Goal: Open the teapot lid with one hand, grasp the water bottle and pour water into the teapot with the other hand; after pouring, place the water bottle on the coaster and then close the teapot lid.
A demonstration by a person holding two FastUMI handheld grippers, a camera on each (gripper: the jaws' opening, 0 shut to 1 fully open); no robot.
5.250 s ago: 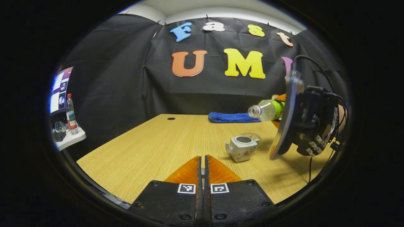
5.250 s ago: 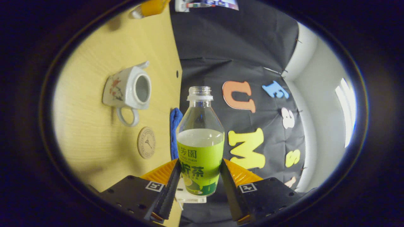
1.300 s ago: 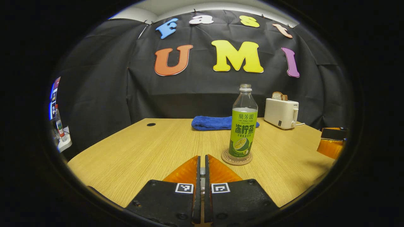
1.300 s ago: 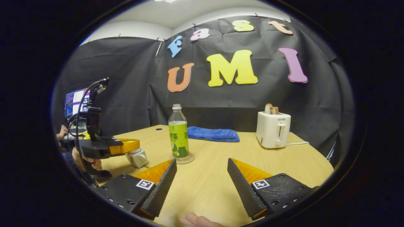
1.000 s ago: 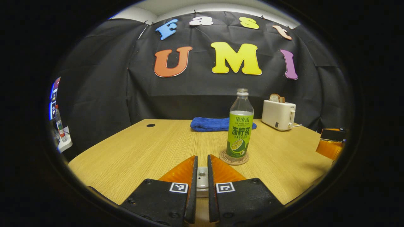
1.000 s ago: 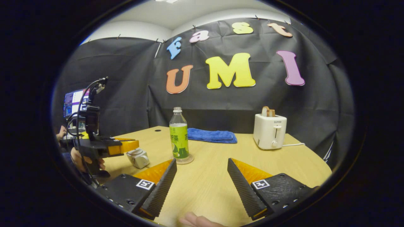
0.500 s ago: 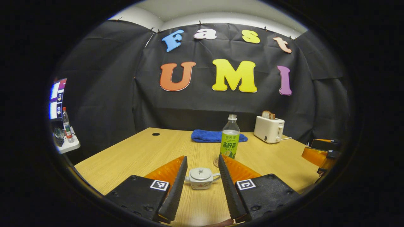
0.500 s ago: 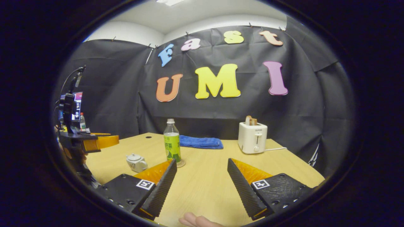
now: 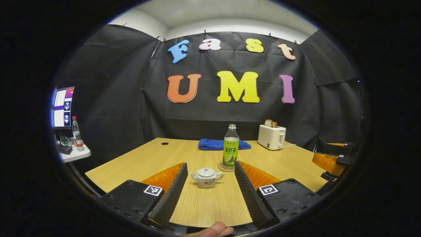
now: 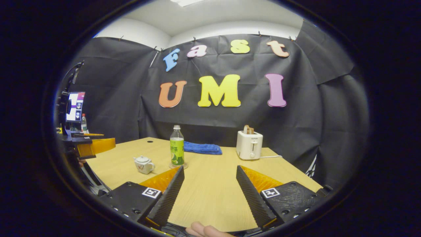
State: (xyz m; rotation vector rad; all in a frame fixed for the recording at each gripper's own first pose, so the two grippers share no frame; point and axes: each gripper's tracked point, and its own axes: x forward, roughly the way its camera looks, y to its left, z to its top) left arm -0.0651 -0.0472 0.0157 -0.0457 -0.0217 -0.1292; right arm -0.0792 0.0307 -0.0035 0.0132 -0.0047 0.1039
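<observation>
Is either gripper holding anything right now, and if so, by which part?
Nothing is held. The left gripper and the right gripper are both open, with the lidded teapot and the bottle standing free.

Left hand-held gripper (image 9: 208,194) opened, withdrew; lid (image 9: 206,171) on teapot (image 9: 206,178).

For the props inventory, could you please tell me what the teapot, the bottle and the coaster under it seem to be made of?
Teapot: glossy white glaze with a painted red motif, likely ceramic. Bottle: clear and see-through above a green wrap label, likely plastic. Coaster: flat tan disc with a matte look, perhaps cork or wood; too small to tell.
</observation>
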